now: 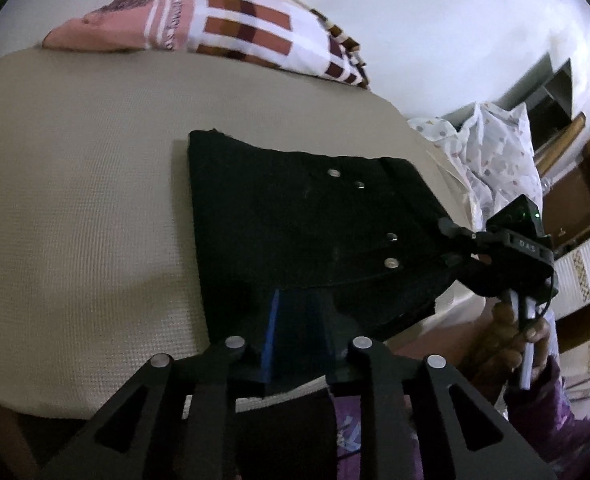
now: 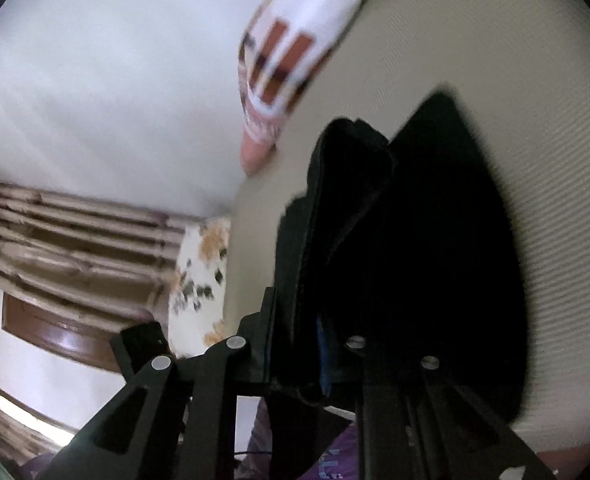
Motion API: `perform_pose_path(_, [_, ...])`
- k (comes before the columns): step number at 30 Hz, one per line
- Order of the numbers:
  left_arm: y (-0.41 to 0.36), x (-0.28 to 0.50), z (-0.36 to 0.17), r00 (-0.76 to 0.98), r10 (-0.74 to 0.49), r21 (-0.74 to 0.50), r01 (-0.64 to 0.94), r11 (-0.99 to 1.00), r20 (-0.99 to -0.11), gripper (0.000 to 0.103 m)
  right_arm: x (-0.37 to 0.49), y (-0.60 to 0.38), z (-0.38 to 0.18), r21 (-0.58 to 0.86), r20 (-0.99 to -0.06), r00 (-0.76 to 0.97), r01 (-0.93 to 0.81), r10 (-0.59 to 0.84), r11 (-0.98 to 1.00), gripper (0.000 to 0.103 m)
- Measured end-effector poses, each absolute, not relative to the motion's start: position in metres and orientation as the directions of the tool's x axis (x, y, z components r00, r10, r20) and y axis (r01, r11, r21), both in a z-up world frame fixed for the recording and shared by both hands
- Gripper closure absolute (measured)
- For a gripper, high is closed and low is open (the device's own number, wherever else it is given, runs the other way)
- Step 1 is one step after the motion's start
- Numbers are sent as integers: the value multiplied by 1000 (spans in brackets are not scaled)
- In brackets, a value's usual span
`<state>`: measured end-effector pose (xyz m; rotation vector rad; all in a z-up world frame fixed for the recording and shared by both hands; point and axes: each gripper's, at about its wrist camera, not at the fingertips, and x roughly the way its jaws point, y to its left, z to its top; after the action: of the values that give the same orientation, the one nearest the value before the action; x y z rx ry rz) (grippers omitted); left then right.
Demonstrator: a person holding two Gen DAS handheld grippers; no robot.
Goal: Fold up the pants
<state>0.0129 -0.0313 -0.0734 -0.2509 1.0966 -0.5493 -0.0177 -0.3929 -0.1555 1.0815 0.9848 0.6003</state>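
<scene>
- The pants (image 1: 307, 232), black and already folded into a compact block, lie on the beige bed (image 1: 75, 220), near its front-right edge; a patterned pillow (image 1: 231, 24) sits well behind them.
- The left hand-held gripper (image 1: 299, 336) has its jaws narrow around the near edge of the pants; the dark cloth runs between the fingers, but black on black hides whether the pads press, so I cannot tell if it truly grips.
- The right hand-held gripper (image 2: 327, 360) is closed down on the right-hand edge of the pants: in its own view a thick fold of cloth rises from between the fingers and stands lifted off the bed.
- To do this fold well, I judge the right side should catch every layer, not only the top one, else the lower layers will slide out as it carries over.
- The left side should serve as an anchor, pinning the near edge so the block does not drag across the bed.
- Carry the lifted edge over low and level, keep the cloth taut between both sides, and line it up with the far edge before letting go.
- The metal rivets (image 1: 391, 263) mark thick seams; fold beside them rather than across.
</scene>
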Motion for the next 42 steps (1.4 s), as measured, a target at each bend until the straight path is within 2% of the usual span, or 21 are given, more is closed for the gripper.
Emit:
perform_pose_path(4, [-47,12,-78,332,-529,-427,335,840,-781,68,-31,-433,-179,919,-386,501,136,775,370,87])
perform_pose_path(8, [-63,14,-91,287,-521,-421,344,839,-804,68,-36,-440,-217,936,-352,485,203,800,289,87])
perform_pose_path(10, [-68,13,-93,277,-513,-411,351,841,-813,68,-38,-445,-225,945,-323,496,208,806,252,80])
perform_pose_path(12, [-70,12,-94,270,-502,-399,358,844,-821,67,-43,-453,-229,954,-294,524,218,799,209,78])
perform_pose_path(15, [-70,12,-93,270,-502,-401,351,846,-822,61,-58,-473,-217,958,-286,595,195,751,210,77])
perform_pose_path(17, [-67,12,-93,273,-501,-405,339,849,-821,49,-70,-480,-203,968,-250,619,151,745,199,77])
perform_pose_path(21, [-62,13,-92,278,-521,-434,318,843,-807,49,-91,-471,-181,988,-157,584,83,797,134,77])
perform_pose_path(26, [-64,14,-92,274,-516,-426,327,843,-811,49,-90,-450,-201,977,-185,536,189,824,97,74])
perform_pose_path(32, [-61,18,-96,261,-518,-437,311,844,-814,49,-94,-449,-213,952,-268,560,280,784,125,70])
perform_pose_path(36, [-60,16,-102,241,-526,-456,292,841,-815,49,-80,-448,-203,949,-300,580,265,757,173,53])
perform_pose_path(38, [-60,16,-104,236,-522,-452,293,842,-820,49,-77,-445,-203,942,-327,581,263,745,209,57])
perform_pose_path(39, [-60,15,-105,238,-518,-447,293,845,-822,49,-74,-442,-203,931,-361,571,269,737,248,81])
perform_pose_path(40, [-59,15,-105,240,-514,-443,292,847,-824,49,-73,-439,-203,923,-381,556,273,739,271,88])
perform_pose_path(42, [-58,17,-104,240,-509,-440,288,850,-827,49,-74,-435,-205,920,-389,550,275,739,279,89])
